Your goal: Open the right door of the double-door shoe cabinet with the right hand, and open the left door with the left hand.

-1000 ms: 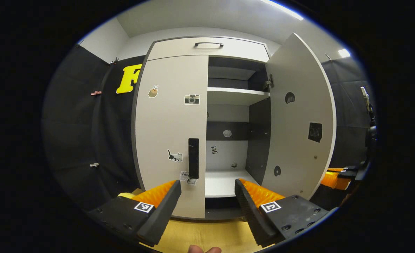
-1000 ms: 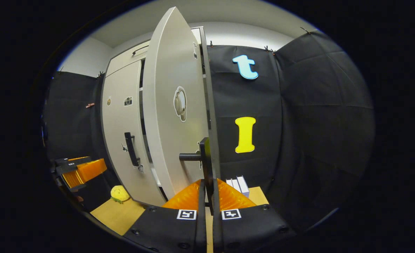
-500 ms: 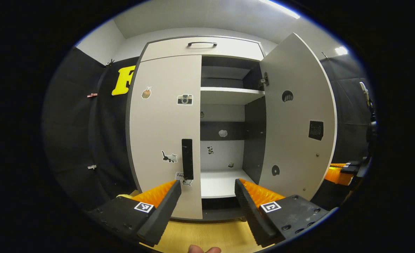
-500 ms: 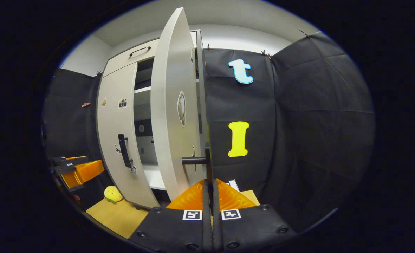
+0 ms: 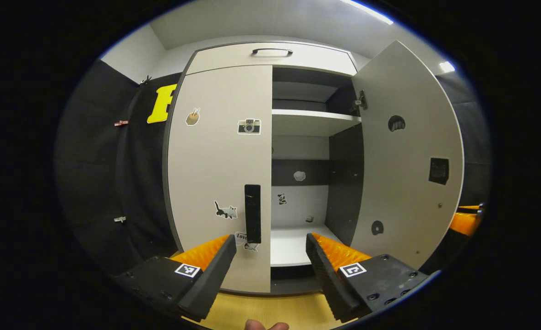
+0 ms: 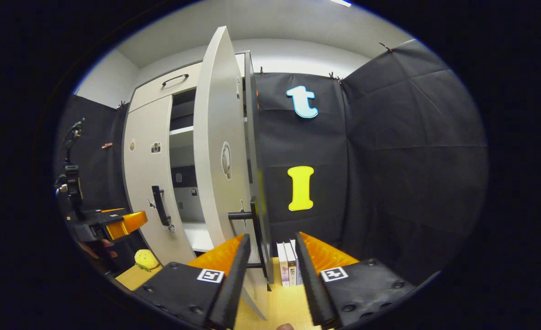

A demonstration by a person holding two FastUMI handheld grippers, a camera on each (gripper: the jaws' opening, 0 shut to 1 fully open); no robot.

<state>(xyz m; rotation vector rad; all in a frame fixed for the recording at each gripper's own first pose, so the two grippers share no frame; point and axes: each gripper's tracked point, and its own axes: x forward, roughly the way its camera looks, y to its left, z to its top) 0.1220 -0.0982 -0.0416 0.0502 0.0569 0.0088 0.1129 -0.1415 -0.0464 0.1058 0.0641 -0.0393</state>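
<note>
The pale shoe cabinet's right door (image 5: 407, 151) stands swung wide open, baring shelves (image 5: 314, 121). Its left door (image 5: 220, 169) is closed, with a dark vertical handle (image 5: 252, 213) near its inner edge. My left gripper (image 5: 268, 256) is open a short way in front of that handle, touching nothing. In the right gripper view the open right door (image 6: 217, 146) is seen nearly edge-on, its dark handle (image 6: 259, 229) standing between the spread fingers of my right gripper (image 6: 270, 259), which is open and apart from it. The left gripper (image 6: 114, 222) shows at the far left there.
A top flap with a curved handle (image 5: 272, 50) sits above both doors. Black cloth walls close in on both sides. On the wooden floor (image 6: 288, 302) stand a few upright boxes (image 6: 287, 268) beside the open door, and a yellow plush toy (image 6: 145, 259) lies near the cabinet's foot.
My right gripper has opened and let go of the right door's handle, after swinging that door wider. The left gripper has edged closer to the left door's handle.
</note>
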